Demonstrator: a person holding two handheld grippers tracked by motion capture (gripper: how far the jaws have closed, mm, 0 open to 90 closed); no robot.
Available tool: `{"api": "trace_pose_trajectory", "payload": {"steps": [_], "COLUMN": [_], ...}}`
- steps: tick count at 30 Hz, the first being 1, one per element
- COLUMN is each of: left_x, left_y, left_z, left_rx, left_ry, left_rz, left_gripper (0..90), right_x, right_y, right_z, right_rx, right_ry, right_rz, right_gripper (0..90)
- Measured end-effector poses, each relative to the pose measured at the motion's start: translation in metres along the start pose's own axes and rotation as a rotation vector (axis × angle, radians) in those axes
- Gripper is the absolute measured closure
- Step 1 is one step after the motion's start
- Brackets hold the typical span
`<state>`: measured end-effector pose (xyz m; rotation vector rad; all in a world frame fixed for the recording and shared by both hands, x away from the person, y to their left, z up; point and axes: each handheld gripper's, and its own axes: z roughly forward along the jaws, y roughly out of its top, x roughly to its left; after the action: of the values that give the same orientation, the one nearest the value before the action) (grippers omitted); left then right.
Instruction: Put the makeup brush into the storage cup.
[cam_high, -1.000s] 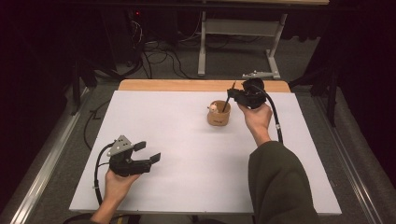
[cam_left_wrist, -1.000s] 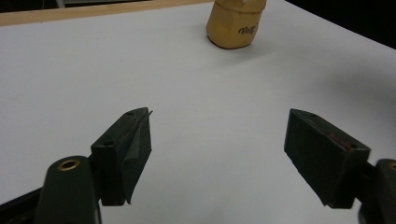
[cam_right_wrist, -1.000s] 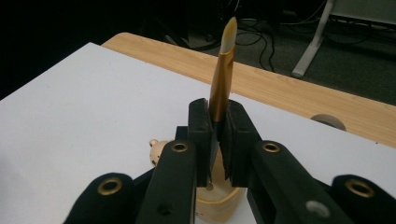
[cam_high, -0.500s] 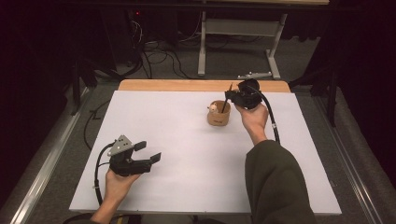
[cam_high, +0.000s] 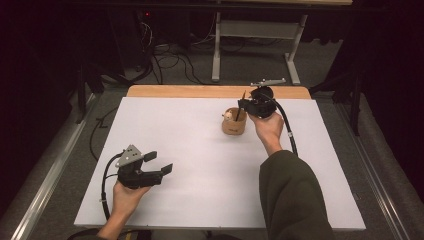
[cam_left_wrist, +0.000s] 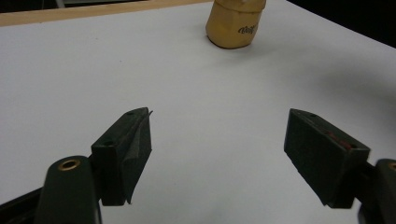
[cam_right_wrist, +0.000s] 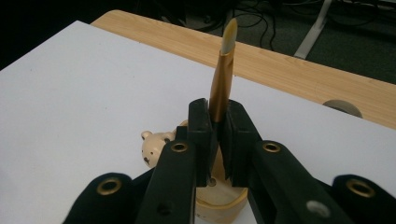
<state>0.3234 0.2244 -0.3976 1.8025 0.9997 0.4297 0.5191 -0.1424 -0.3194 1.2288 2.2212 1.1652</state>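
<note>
The left gripper (cam_high: 159, 162) sits at the near left of the white table (cam_high: 190, 145), held in the person's left hand (cam_high: 125, 197). Its 2 jaws stand wide apart with nothing between them, pointing toward the table's middle and right. In the left gripper view the jaws frame bare white surface, and the wooden cup (cam_left_wrist: 235, 23) stands far ahead of them, near the top edge of that view.

Right of centre, toward the far edge, the wooden cup stands upright on the white surface, well apart from the left gripper. A small bear figure (cam_right_wrist: 156, 145) shows at the cup's rim.

The right gripper (cam_right_wrist: 215, 126) is above the cup, held in the right hand (cam_high: 268, 127) with a dark green sleeve (cam_high: 292, 200) behind it. Its 2 jaws are closed narrow on a slim brush (cam_right_wrist: 222, 77), gold-brown in the shaft with a pale tip pointing up. The brush's lower end is hidden by the jaws, so whether it reaches into the cup cannot be told for certain. A strip of bare wood tabletop (cam_high: 200, 91) runs along the far edge.
</note>
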Motion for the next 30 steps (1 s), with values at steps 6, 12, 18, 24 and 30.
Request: {"api": "trace_pose_trajectory", "payload": {"steps": [6, 12, 18, 24, 30], "left_x": [0.0, 0.0, -0.001, -0.001, -0.001], "left_y": [0.0, 0.0, 0.001, 0.001, 0.001], "left_z": [0.0, 0.0, 0.001, 0.001, 0.0], "left_rx": [-0.003, 0.0, -0.001, 0.0, -0.004], "left_ry": [-0.006, 0.0, -0.006, -0.007, -0.007], "left_rz": [-0.004, 0.003, -0.002, 0.0, 0.001], "left_gripper": [23.5, 23.5, 23.5, 23.5, 23.6], "right_x": [0.001, -0.001, 0.004, 0.003, 0.003], "right_y": [-0.001, -0.002, -0.002, -0.003, -0.004], "right_z": [0.005, 0.006, 0.01, 0.014, 0.016], "right_rx": [0.015, 0.027, 0.045, 0.06, 0.066], "right_ry": [0.001, 0.0, 0.004, -0.012, -0.004], "right_rz": [-0.003, 0.004, -0.01, 0.007, 0.02], "right_gripper": [85.1, 85.1, 84.9, 84.8, 84.7]}}
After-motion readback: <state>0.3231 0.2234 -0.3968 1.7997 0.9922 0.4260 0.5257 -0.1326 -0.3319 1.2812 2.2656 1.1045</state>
